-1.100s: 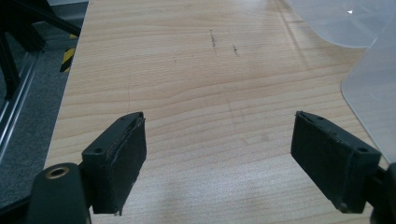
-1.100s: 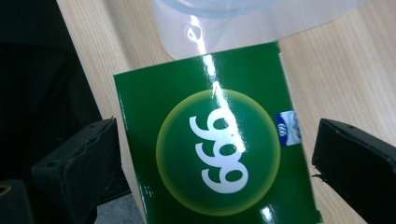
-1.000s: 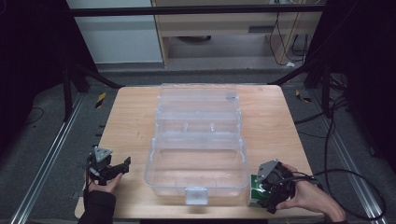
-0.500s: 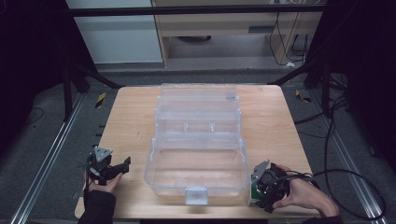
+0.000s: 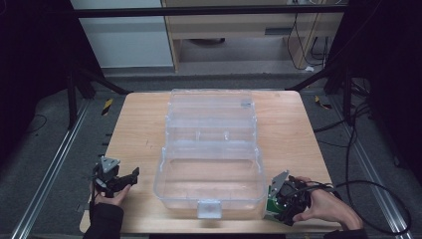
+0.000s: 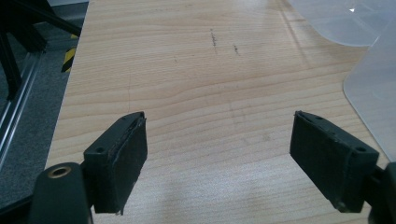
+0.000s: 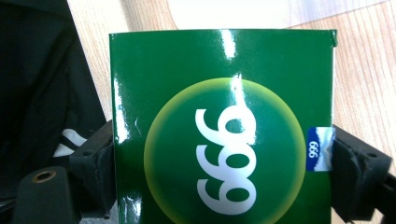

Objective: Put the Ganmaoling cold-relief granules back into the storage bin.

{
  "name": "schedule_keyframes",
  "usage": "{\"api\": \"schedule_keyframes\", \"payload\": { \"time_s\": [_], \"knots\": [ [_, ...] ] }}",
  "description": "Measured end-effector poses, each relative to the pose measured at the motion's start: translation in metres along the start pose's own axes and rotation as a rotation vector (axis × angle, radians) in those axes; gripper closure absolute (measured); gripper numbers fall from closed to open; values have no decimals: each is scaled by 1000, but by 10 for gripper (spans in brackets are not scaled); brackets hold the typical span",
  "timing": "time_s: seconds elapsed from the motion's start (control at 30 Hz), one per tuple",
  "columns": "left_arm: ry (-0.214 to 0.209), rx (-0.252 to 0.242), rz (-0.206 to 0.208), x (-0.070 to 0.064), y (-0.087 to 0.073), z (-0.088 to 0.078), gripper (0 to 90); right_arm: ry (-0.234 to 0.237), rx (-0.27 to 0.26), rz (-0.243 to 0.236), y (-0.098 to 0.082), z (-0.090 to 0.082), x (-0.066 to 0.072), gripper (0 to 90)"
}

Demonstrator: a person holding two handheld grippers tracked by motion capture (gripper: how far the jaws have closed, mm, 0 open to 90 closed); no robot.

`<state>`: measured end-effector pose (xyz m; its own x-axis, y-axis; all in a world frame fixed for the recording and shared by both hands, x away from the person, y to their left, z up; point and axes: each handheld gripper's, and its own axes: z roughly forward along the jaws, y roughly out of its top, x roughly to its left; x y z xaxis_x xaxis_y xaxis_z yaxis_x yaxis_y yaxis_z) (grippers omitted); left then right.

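Note:
A glossy green box [image 7: 224, 140] with white digits in a yellow-green circle lies at the table's near right corner [image 5: 270, 205]. My right gripper [image 7: 224, 172] has just been closing its jaws, and its pads [image 7: 100, 163] now press both sides of the box. In the high view the right gripper [image 5: 276, 200] sits beside the clear case's right front corner. My left gripper [image 6: 219, 158] hangs open over bare wood with nothing between its jaws. It is near the table's left front edge [image 5: 130, 175].
A large clear plastic case [image 5: 164, 174] lies open in the middle of the wooden table [image 5: 139, 129], its lid folded back toward the far side. A corner of it [image 6: 373, 88] shows right of the left gripper. Dark floor and metal rails surround the table.
The right gripper's jaws have closed in on the green box. The left hand and the clear case have stayed put.

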<state>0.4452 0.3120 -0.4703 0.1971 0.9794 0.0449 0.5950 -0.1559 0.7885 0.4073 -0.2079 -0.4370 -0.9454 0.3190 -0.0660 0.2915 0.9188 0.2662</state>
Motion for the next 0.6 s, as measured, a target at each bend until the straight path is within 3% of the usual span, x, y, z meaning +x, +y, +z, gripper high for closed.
{"api": "schedule_keyframes", "payload": {
  "time_s": [0.3, 0.43, 0.6],
  "knots": [
    [0, 0, -1, 0, 0, 0, 186, -1, -9, 0, -1, -3, 0, 164],
    [1, 2, 1, 0, 0, 0, 185, 3, -53, 28, -5, -12, 1, 165],
    [0, 5, 1, 0, 0, 0, 187, -14, -61, 36, -11, -25, 3, 165]
  ]
}}
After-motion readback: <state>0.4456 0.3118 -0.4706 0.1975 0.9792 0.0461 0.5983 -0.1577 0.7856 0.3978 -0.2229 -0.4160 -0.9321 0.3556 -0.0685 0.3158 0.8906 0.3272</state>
